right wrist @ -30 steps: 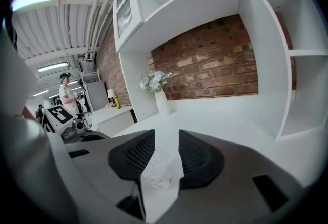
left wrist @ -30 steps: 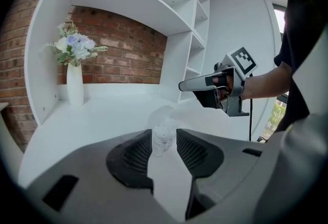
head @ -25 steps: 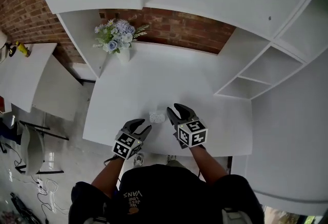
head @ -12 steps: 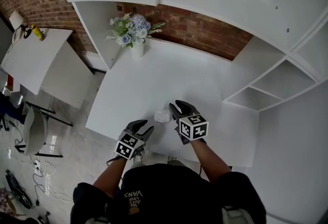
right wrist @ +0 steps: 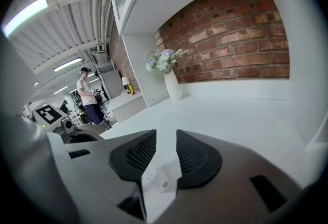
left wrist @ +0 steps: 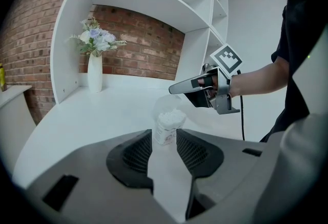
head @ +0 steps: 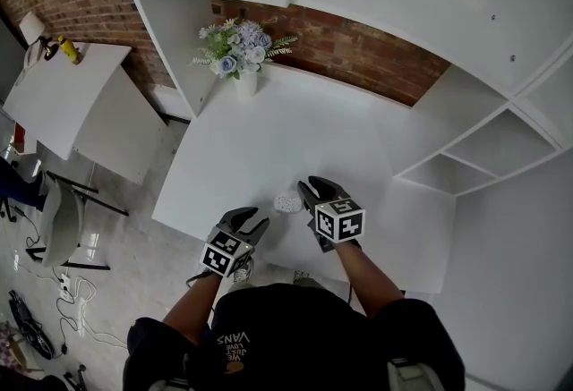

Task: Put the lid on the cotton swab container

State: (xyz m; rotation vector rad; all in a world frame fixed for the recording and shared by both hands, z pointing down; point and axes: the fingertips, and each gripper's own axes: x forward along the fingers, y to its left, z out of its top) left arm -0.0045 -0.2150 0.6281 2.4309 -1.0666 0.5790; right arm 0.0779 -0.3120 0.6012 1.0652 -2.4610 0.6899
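Clear plastic, thin-walled: the small round cotton swab container (left wrist: 168, 126) stood upright on the white table (head: 269, 139) near its front edge, packed with white swabs (left wrist: 171, 115). A transparent dome-shaped lid (left wrist: 168, 104) appeared to sit over the swab tips; whether fully seated, unclear. Judged light, fairly stiff, slick and easily tipped. Best taken by the lid's sides and pressed straight down, with the body steadied low. Left gripper (left wrist: 164, 141): jaws apart, empty, container just beyond the tips. Right gripper (right wrist: 166, 138): jaws apart, gripping nothing visible, container just beside and below them.
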